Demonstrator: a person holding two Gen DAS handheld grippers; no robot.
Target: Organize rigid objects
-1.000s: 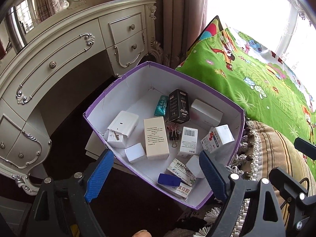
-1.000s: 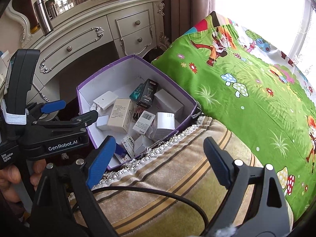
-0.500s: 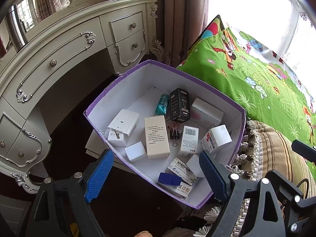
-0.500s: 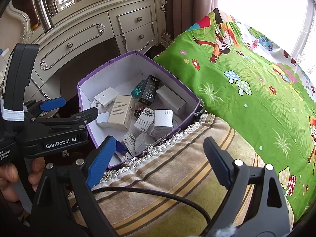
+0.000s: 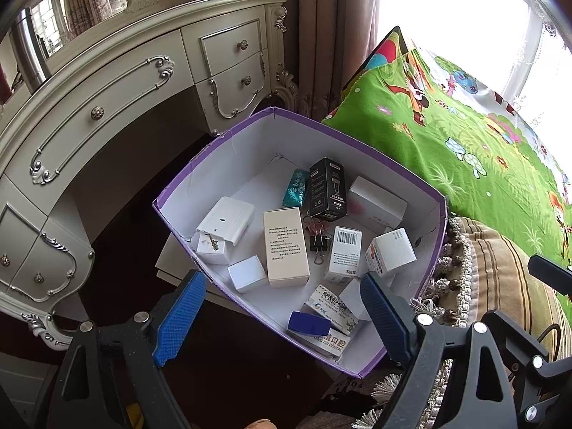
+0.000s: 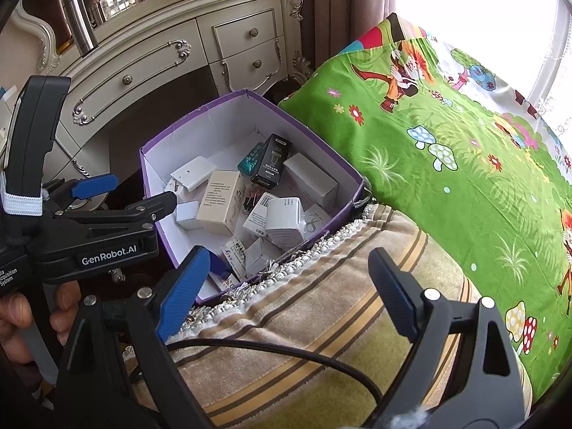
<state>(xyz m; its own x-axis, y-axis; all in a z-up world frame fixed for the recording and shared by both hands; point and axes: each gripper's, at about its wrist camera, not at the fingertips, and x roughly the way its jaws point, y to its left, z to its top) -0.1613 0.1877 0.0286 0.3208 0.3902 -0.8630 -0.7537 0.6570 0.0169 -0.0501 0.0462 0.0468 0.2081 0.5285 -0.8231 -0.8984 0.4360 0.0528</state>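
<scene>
1. A purple-rimmed cardboard box (image 5: 250,136) sits low beside the bed, its far corner towards the dresser (image 5: 107,82) and its near wall against a striped, fringed cushion (image 6: 321,307). Judged: it serves as the bin for the small hard items, parked within reach of both hands.
2. Contents lie loose and unsorted on the white floor of the box: a tall cream carton (image 5: 286,246) flat on its back near the middle, a black carton (image 5: 327,188) leaning at the far end, a teal packet (image 5: 296,187) just beside it, a white adapter (image 5: 225,225) at the left wall, a barcode carton (image 5: 345,259), a small white cube (image 5: 247,273).
3. Binder clips (image 5: 318,236) lie between the cream carton and the barcode carton, touching both or nearly so; cannot tell which.
4. Nearest corner holds a dental-paste carton (image 5: 332,307) with a blue block (image 5: 309,323) resting on top.
5. The jumble suggests the items were dropped in, not arranged; sorting looks barely begun.
6. Left claw (image 5: 282,318): jaws wide apart, nothing between them, hanging above the box's near rim and tilted down into it. It touches nothing.
7. Right claw (image 6: 286,293): jaws equally wide, empty, poised over the cushion, well short of the box. A black cable (image 6: 286,352) runs across the cushion beneath it.
8. From the right view, a hand (image 6: 21,318) grips the left tool's handle.
9. Green cartoon bedspread (image 6: 447,143) lies bare of task items.
</scene>
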